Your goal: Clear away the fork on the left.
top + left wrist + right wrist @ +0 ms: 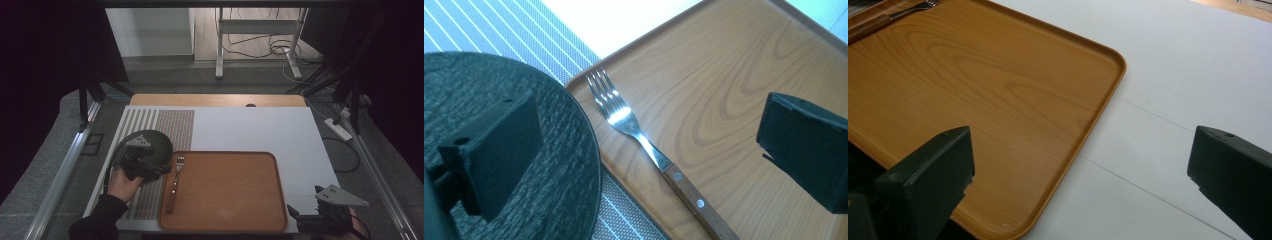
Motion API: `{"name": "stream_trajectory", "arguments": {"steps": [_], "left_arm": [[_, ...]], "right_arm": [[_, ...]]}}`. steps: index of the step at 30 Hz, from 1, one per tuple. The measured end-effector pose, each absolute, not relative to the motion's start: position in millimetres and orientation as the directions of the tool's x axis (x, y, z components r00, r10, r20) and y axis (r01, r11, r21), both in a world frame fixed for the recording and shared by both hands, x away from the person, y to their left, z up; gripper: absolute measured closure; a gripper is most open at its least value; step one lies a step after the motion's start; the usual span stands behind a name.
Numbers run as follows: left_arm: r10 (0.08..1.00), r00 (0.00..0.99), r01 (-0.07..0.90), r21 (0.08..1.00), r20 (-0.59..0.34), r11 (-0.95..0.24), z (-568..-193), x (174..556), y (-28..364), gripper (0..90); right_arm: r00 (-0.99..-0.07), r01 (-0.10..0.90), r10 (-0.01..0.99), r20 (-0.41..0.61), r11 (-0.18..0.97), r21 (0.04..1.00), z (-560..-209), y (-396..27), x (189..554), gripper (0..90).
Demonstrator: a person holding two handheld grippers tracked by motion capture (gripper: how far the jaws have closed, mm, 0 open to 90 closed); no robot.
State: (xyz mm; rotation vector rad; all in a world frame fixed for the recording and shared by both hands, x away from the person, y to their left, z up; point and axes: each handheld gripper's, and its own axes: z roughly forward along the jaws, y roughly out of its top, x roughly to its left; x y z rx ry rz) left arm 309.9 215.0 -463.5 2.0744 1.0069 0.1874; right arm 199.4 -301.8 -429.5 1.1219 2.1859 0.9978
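1. While the right gripper [295, 216] waits at the near right corner of the table, off the corner of the wooden tray [240, 210], its jaws stand spread wide with nothing between them; in the right gripper view they frame a bare corner of the tray [998, 100] and the white table top [1173, 75].
2. Farther in, the fork [175, 183] lies flat along the tray's left edge, tines pointing away from the person, wooden handle toward them.
3. Beside it, the left gripper [159, 171] hovers over the dark round plate [161, 141] on the striped mat [145, 200]. Its jaws are fully released and touch nothing; in the left gripper view the fork [634, 127] lies between and beyond them.
4. Judging by this, the fork is already placed on the tray.
5. Next seems the plate: the left gripper would have to drop to its rim and close on the edge, since it lies flat.
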Motion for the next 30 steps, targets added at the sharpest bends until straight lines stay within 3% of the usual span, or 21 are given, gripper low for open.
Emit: {"name": "stream_trajectory", "arguments": {"steps": [4,19,30], "left_arm": [[0.72,0.674,0.574,0.733,-0.168,-0.366,-464.0,304.5,217.7,0.0],[0.718,0.647,0.609,0.741,-0.256,-0.284,-466.2,284.3,240.6,0.0],[0.742,0.619,0.627,0.73,-0.256,-0.271,-467.3,262.1,256.1,0.0]], "right_arm": [[-0.545,0.48,0.834,-0.088,0.396,0.782,-429.5,-301.7,199.5,0.0],[-0.543,0.482,0.835,-0.089,0.397,0.781,-429.3,-301.3,199.2,0.0],[-0.544,0.482,0.834,-0.092,0.4,0.78,-429.4,-300.7,199.1,0.0]]}}
